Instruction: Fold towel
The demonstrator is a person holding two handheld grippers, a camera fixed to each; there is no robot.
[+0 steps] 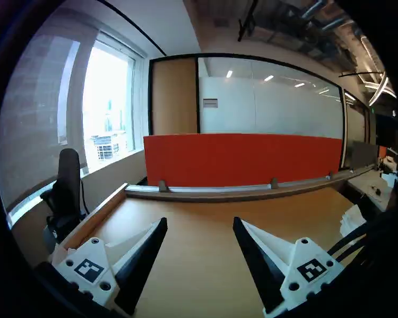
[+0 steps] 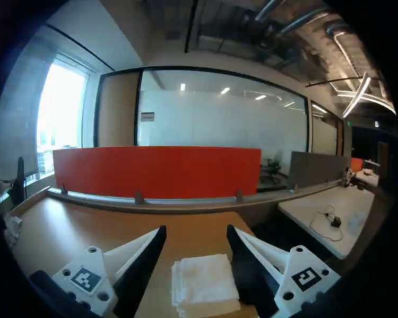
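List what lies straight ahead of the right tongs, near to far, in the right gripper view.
Stack of folded white towels → wooden desktop → orange divider panel → glass wall

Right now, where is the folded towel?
In the right gripper view, the towel lies on the wooden desk between the open right tongs, near the desk's right edge.

left gripper point(image 1: 200, 225) jaws apart, right gripper point(image 2: 196, 233) jaws apart
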